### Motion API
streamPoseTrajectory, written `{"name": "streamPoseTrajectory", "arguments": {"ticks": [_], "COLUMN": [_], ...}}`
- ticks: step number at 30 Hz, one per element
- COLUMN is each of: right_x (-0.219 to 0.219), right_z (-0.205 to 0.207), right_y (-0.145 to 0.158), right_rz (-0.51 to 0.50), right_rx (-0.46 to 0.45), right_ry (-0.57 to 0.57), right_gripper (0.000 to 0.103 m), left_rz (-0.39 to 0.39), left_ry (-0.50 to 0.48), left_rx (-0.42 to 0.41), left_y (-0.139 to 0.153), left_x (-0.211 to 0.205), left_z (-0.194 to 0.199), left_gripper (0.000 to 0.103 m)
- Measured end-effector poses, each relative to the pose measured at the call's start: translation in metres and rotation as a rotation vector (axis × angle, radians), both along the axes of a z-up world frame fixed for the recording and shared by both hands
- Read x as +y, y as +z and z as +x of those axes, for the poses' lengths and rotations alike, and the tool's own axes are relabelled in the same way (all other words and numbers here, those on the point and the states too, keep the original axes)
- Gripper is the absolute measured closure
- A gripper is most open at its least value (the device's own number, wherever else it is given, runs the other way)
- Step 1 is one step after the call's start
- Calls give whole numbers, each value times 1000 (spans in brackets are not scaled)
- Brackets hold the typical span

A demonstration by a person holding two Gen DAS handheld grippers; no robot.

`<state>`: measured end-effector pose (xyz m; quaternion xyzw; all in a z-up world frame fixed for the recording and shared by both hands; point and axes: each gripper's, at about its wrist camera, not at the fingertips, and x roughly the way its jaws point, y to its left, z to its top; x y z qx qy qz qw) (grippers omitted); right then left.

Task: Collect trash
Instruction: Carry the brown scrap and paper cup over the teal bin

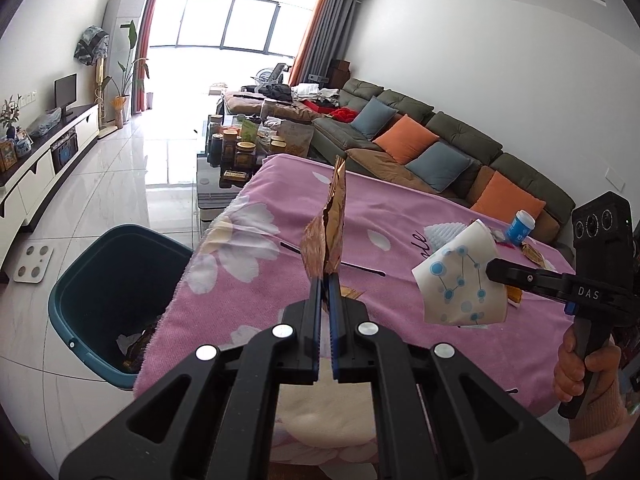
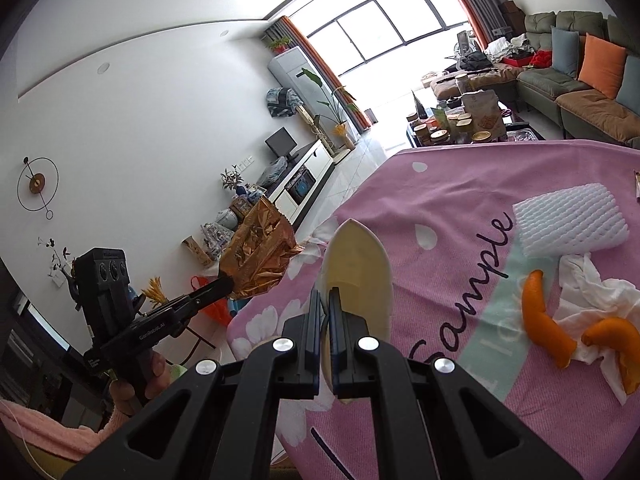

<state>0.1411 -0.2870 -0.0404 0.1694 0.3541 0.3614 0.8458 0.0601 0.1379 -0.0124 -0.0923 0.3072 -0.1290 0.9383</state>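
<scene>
My left gripper (image 1: pixel 325 276) is shut on a crumpled gold foil wrapper (image 1: pixel 329 224), held upright above the pink tablecloth (image 1: pixel 280 184). The wrapper also shows in the right wrist view (image 2: pixel 260 256). My right gripper (image 2: pixel 325 294) is shut on a flattened paper cup (image 2: pixel 356 268), white with blue dots in the left wrist view (image 1: pixel 460 280). A dark teal trash bin (image 1: pixel 108 292) stands on the floor left of the table, with some trash inside. Orange peels (image 2: pixel 544 316), a crumpled tissue (image 2: pixel 588 292) and a white foam net (image 2: pixel 568 220) lie on the cloth.
A blue-capped bottle (image 1: pixel 520 228) and small wrappers (image 1: pixel 532 254) lie at the table's far right. A coffee table with jars (image 1: pixel 240 148) stands beyond the table. A sofa (image 1: pixel 440 140) runs along the right wall. A white scale (image 1: pixel 34 264) lies on the floor.
</scene>
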Motion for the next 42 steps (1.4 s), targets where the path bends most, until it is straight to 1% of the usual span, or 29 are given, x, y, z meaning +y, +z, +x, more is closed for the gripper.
{"name": "streamPoseTrajectory", "arguments": {"ticks": [13,28,42], "right_x": [44,71,98], "right_z": [18,26,34], "right_y": [3,1,2], "right_rz": [2,-2,2], "right_rx": [-11,-1,7], "right_ry": [87,140,190], "right_gripper": [100,100,100], "left_rz": [5,2,20], "left_ry": [74,153,218], "left_rx": [11,8,12], "left_y": [0,1,1], "left_x": [26,53,70], "left_z": [-2,-7,-14], "left_gripper": [99,99,99]}}
